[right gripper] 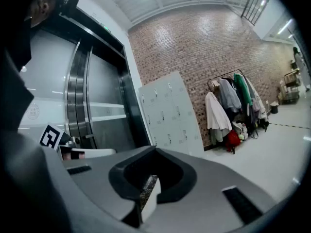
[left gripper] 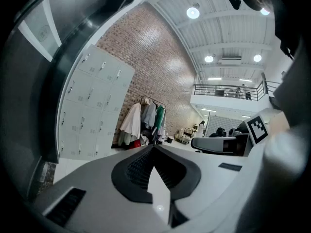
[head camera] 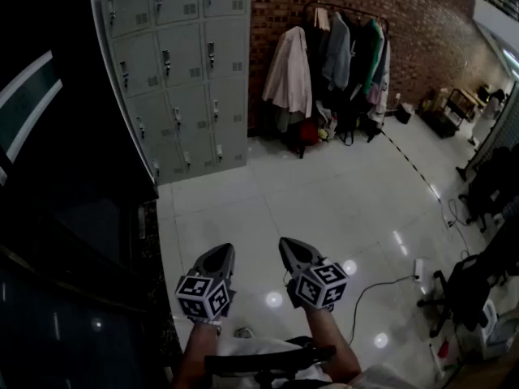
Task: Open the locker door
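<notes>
- Left hand-held gripper (head camera: 221,251): its jaws are lying together with the tips meeting and nothing between them; it is pointing forward over the floor, slightly downward.
- Right hand-held gripper (head camera: 289,244): its jaws are sitting closed, gripping nothing; it is hovering just beside the left one.
- Floor (head camera: 324,193): pale glossy tiles are reflecting ceiling lights around the two grippers.
- Cable (head camera: 375,288): it is trailing across the tiles at the right, near a dark chair (head camera: 466,290).
- Lockers (head camera: 174,71): a grey bank is standing far ahead at the left, well apart from both grippers; every door is showing shut.
- Clothes rack (head camera: 336,55): it is standing right of the lockers against the brick wall (head camera: 430,23), carrying coats.
</notes>
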A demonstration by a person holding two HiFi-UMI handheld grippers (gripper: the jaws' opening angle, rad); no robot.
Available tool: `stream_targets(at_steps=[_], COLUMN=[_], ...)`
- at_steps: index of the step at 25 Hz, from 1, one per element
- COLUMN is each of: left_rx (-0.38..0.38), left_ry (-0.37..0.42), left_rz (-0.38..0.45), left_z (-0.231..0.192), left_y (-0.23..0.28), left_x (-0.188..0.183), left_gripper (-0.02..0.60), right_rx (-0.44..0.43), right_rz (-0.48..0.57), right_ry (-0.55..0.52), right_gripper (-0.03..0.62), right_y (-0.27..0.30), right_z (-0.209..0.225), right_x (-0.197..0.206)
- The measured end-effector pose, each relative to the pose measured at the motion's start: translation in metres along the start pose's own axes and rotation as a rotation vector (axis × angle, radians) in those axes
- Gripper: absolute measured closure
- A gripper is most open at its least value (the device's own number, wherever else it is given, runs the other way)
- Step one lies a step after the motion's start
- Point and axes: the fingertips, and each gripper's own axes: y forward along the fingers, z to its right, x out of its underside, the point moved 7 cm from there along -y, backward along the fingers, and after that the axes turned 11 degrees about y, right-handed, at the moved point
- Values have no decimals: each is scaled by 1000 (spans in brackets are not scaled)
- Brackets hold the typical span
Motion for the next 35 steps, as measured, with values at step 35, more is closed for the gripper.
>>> stream_targets(at_steps=[35], left_rx=[-110], left_ry=[11], left_rz=[23], left_z=[-154], left_y=[223], left_x=[-78], left_gripper=[586], right_rx=[-140], right_rz=[-80], right_ry=[37], right_gripper=[588], right_y=[262], right_z=[121], right_x=[-103])
